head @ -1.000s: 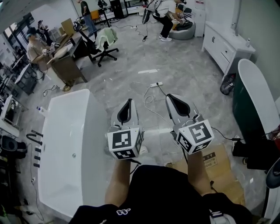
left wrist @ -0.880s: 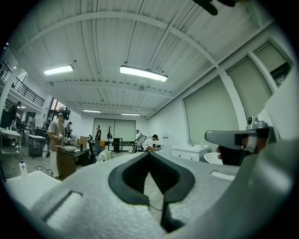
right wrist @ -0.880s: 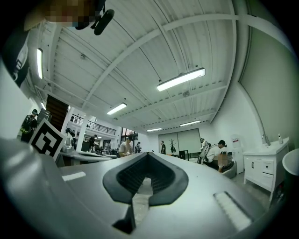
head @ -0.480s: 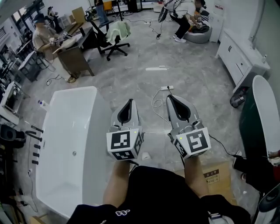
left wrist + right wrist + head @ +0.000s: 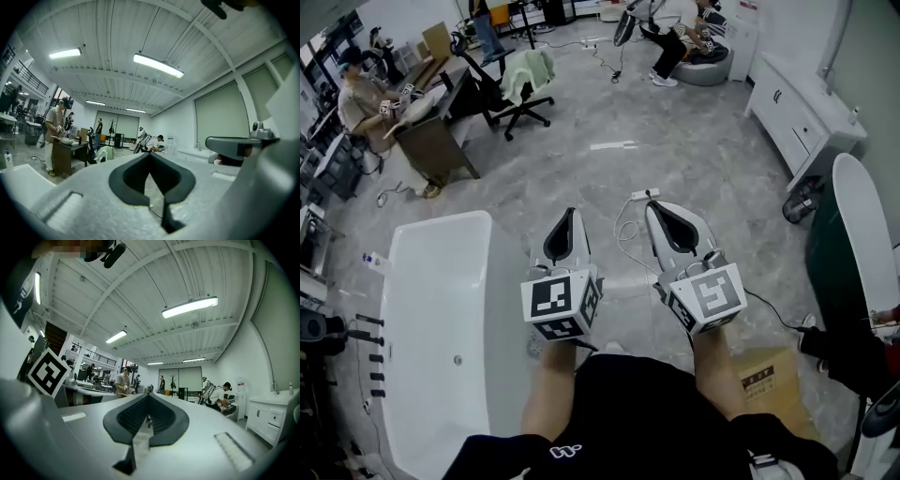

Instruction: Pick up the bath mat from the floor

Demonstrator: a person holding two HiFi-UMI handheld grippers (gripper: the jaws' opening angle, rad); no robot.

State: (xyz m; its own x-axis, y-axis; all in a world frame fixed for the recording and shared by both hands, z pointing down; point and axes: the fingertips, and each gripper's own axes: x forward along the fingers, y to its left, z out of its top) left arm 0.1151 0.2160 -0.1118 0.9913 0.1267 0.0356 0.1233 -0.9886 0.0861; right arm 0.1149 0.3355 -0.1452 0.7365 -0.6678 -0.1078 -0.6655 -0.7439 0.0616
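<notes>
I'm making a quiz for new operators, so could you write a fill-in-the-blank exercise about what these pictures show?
1. The left claw and the right claw are both ___, with nothing between them.
2. The white bathtub stands on the person's ___ side.
3. A ___ cloth hangs over the chair.
4. The box near the person's right arm is made of ___.
Missing words: shut; left; green; cardboard.
</notes>
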